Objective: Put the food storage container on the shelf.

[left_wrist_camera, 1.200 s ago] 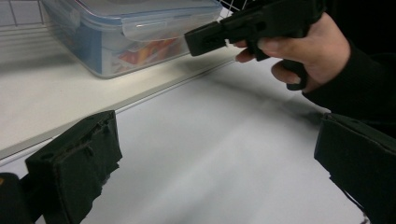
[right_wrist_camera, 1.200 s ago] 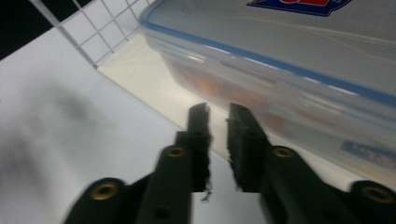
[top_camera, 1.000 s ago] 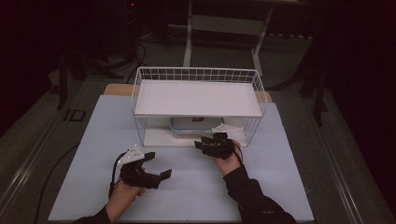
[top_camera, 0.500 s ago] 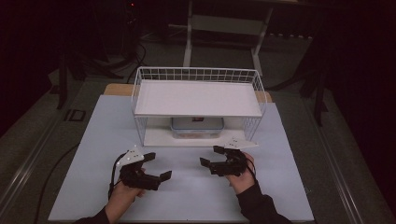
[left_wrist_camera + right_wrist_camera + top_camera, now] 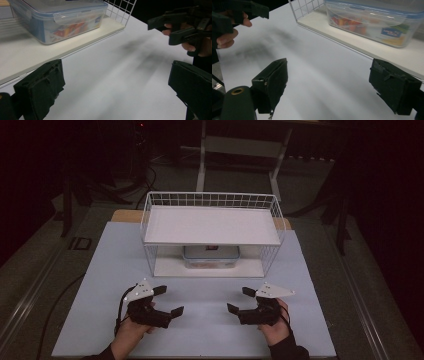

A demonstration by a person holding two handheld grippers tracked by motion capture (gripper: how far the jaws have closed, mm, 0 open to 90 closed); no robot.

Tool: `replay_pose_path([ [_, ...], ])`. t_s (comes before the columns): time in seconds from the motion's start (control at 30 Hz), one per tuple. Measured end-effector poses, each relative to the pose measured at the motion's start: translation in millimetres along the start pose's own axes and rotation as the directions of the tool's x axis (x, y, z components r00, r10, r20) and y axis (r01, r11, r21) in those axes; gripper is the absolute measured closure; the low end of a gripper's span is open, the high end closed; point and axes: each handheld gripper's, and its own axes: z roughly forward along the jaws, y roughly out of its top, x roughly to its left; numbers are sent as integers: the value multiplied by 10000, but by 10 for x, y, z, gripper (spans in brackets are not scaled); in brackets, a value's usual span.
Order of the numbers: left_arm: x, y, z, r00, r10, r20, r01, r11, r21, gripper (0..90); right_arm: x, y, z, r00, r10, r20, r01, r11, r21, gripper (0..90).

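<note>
A clear plastic container (image 5: 210, 256) with a blue-rimmed lid and colourful contents sits on the lower shelf of a white wire rack (image 5: 210, 195). The container (image 5: 57, 17) appears at upper left in the left gripper view, and the container (image 5: 374, 20) at upper right in the right gripper view. My left gripper (image 5: 170, 300) rests open at the front left of the table, its jaws (image 5: 115, 85) holding nothing. My right gripper (image 5: 239, 300) is at the front right, well short of the rack. Its jaws (image 5: 337, 85) have just been opening, with nothing between them.
The rack's upper shelf (image 5: 210, 225) is a bare white board. A pale sheet (image 5: 100, 270) covers the table, with a wooden edge (image 5: 125, 215) showing behind the rack. Dark floor and a metal stand (image 5: 202, 155) lie beyond.
My right gripper drew back from the rack's lower shelf toward the front of the table and its jaws spread wide. The container stayed on the shelf. The left gripper kept still.
</note>
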Motion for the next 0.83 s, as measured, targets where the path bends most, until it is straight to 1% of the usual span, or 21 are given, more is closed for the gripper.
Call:
replay_pose_path([
  [0.13, -6, -22, -22, 10000, 24, -22, -24, 10000, 31, 1, 12, -80, -110, 9998, -101, 196, 101, 9999, -8, 152],
  [0.2, -6, -33, -37, 10000, 33, -9, -33, 10000, 55, 0, 12, -124, -157, 9995, -124, 285, 122, 9999, 74, 152],
  [0.27, -5, -43, -50, 10000, 11, -9, -11, 10000, 52, 1, -7, -174, -226, 9990, -95, 436, 91, 9999, 100, 152],
  [0.37, -5, -57, -65, 10000, -17, -24, 17, 10000, 44, 0, -27, -202, -269, 9986, -15, 531, 9, 9999, 122, 152],
  [0.43, -10, -61, -75, 10000, 44, -60, -43, 10000, 59, 0, -44, -238, -301, 9983, 23, 576, -33, 9999, 169, 152],
  [0.5, -15, -66, -85, 10000, 22, -50, -22, 10000, 34, 1, -57, -277, -326, 9976, -10, 686, -10, 9996, 285, 153],
  [0.63, -17, -78, -96, 9999, 72, -74, -72, 10000, 3, 1, -96, -334, -354, 9968, 109, 797, -143, 9990, 423, 153],
  [0.73, -26, -78, -87, 9999, 142, -81, -142, 9999, -22, 1, -119, -343, -355, 9963, 177, 843, -208, 9991, 359, 155],
  [0.83, -34, -76, -76, 9998, 218, 1, -218, 9997, -58, 1, -112, -349, -338, 9968, 118, 789, -157, 9987, 487, 155],
])
